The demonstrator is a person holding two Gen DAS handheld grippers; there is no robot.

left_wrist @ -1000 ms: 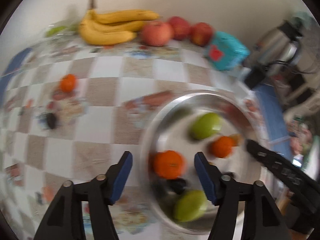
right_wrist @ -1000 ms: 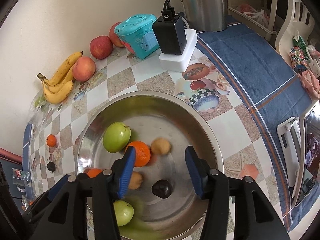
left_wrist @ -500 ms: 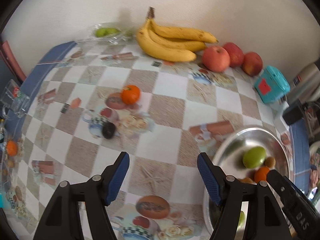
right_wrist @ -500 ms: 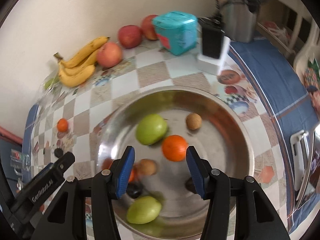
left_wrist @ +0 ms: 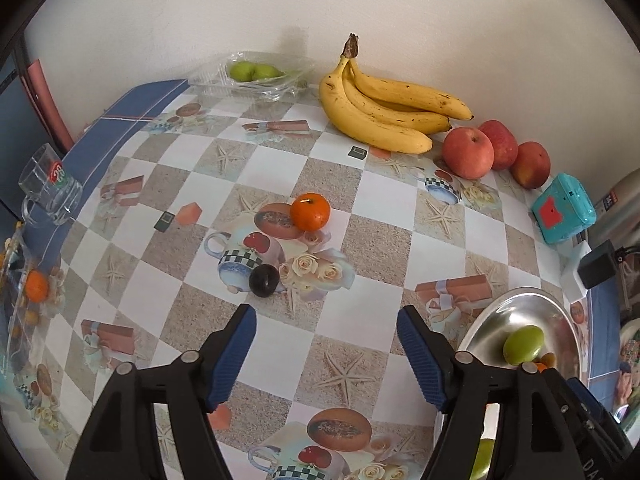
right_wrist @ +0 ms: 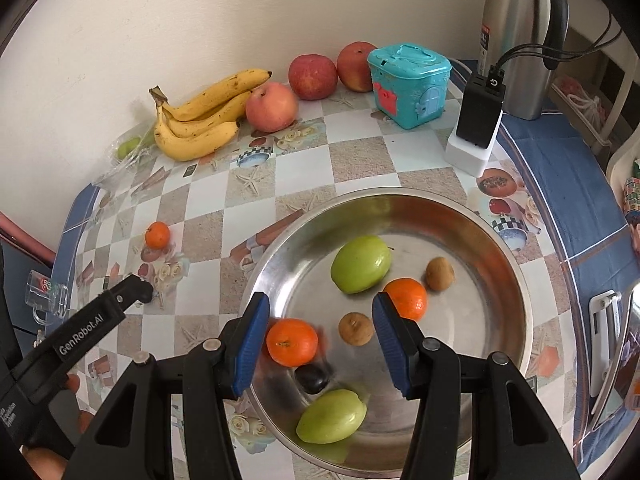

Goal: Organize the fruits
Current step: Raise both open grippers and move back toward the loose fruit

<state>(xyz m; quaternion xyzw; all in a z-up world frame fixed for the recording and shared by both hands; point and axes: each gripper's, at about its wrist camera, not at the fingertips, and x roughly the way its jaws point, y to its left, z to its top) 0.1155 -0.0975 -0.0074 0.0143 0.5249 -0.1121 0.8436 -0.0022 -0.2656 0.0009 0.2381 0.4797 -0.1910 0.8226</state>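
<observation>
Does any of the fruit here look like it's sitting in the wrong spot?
Yes. A small orange and a dark plum-like fruit lie alone on the open tablecloth, while similar fruit is gathered in the metal bowl. Nothing looks spilled or damaged.

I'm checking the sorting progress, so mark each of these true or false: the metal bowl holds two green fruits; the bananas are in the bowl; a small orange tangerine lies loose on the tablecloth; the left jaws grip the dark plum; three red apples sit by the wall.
1. The round metal bowl holds two green fruits. True.
2. The yellow bunch of bananas lies in the bowl. False: it lies on the checked tablecloth by the wall.
3. A small orange tangerine lies loose on the tablecloth. True.
4. The left gripper grips the dark plum. False: its jaws are opening with nothing between them.
5. Three red apples sit by the wall. True.
</observation>
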